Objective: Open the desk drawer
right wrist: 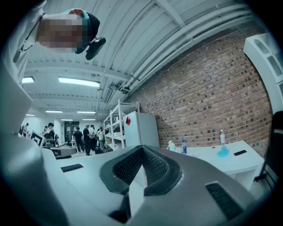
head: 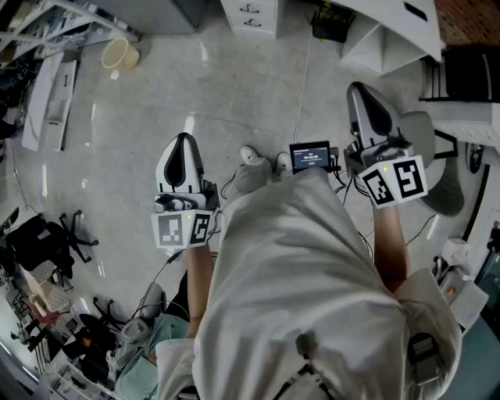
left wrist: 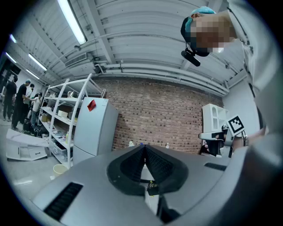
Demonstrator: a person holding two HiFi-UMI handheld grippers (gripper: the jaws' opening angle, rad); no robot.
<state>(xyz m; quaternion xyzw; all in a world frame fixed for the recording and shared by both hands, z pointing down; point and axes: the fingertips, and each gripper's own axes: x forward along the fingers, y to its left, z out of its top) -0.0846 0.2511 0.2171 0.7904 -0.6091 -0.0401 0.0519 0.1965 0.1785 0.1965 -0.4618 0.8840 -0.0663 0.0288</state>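
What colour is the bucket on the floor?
Pale yellow bucket, best seen in the head view.

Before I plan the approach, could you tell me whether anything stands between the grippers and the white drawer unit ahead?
Nothing visible blocks it. Between the left gripper, the right gripper and the white drawer unit lies only floor, crossed by a thin cable. The beige cup stands off to the left.

brick-walled workshop under strip lights

a brown brick wall (left wrist: 168, 119) ran along the far side, beneath a pale ribbed ceiling (left wrist: 146, 39) hung with long strip lights (left wrist: 72, 20). a white shelving rack (left wrist: 62, 117) stood beside a tall grey cabinet (left wrist: 95, 130). the floor (head: 156, 109) was pale and glossy, catching the lights' reflections. a cream bucket (head: 119, 55) sat on it, and black office chairs (head: 47, 242) crowded one edge.
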